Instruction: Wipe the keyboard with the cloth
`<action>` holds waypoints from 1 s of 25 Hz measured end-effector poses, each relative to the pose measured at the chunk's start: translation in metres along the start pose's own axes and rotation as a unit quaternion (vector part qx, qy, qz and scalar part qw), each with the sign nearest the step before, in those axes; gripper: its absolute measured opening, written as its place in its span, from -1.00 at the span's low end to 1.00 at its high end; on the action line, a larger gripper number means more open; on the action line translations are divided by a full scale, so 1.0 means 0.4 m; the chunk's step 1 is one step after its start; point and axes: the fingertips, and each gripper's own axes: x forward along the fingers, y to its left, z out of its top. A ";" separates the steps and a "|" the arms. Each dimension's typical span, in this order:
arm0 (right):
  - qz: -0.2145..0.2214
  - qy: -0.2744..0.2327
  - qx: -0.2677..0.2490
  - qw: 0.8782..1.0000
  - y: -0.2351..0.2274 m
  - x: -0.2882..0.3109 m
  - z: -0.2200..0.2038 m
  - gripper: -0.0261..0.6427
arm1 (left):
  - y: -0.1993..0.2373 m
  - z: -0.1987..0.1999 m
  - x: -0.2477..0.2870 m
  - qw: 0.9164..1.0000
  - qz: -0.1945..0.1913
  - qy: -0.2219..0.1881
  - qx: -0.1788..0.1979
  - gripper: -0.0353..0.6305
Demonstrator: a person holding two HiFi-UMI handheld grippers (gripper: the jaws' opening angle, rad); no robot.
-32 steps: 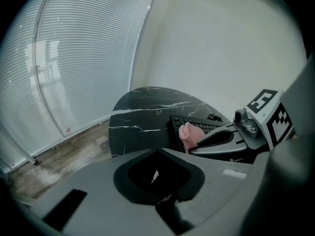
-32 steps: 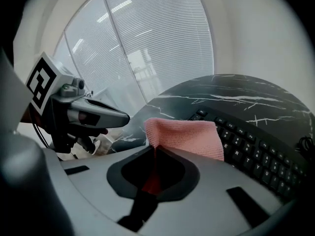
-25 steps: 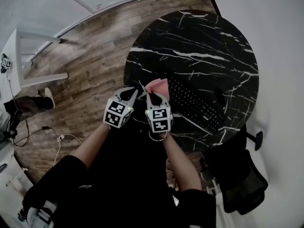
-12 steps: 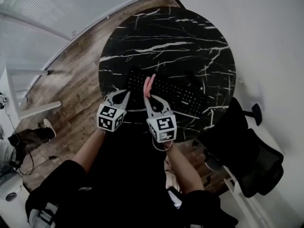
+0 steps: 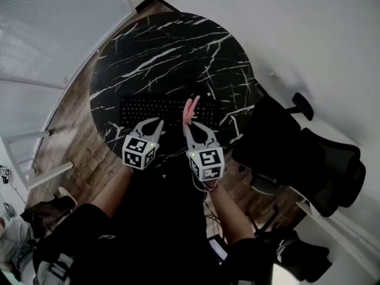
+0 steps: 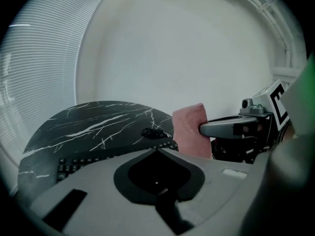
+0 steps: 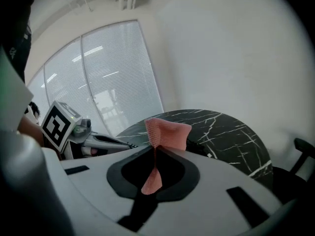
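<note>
A black keyboard (image 5: 148,107) lies near the front edge of a round black marble table (image 5: 166,46). My right gripper (image 5: 189,126) is shut on a pink cloth (image 5: 190,108), which stands upright above the keyboard's right part. In the right gripper view the cloth (image 7: 167,131) is pinched between the jaws and folds over above them. My left gripper (image 5: 158,122) hovers just left of it over the keyboard's front edge, jaws together and holding nothing. The left gripper view shows the cloth (image 6: 190,132), the right gripper's finger (image 6: 221,127) and the keyboard (image 6: 74,162).
A small dark object (image 6: 153,132) sits on the table beyond the keyboard. A black office chair (image 5: 312,156) stands at the table's right. Window blinds (image 5: 47,34) and wooden floor (image 5: 65,153) are to the left. A white wall lies behind the table.
The view has swung, and the table now sits further left in frame. Both grippers have shifted along the keyboard, so the held cloth went from its left end to its right part.
</note>
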 end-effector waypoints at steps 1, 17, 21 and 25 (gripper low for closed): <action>-0.008 -0.002 0.002 1.000 -0.022 -0.018 -0.002 -0.90 | -0.022 0.007 0.016 1.000 -0.006 0.001 0.005 -0.90; -0.089 0.028 -0.023 0.995 -0.242 -0.111 0.002 -0.90 | -0.150 0.028 0.138 0.999 -0.022 0.020 0.019 -0.90; -0.098 0.060 -0.026 0.993 -0.284 -0.085 -0.029 -0.90 | -0.128 0.030 0.144 1.000 -0.014 0.022 0.009 -0.90; -0.123 0.104 -0.032 0.986 -0.338 -0.049 -0.079 -0.90 | -0.089 0.026 0.142 1.000 -0.005 0.025 -0.001 -0.90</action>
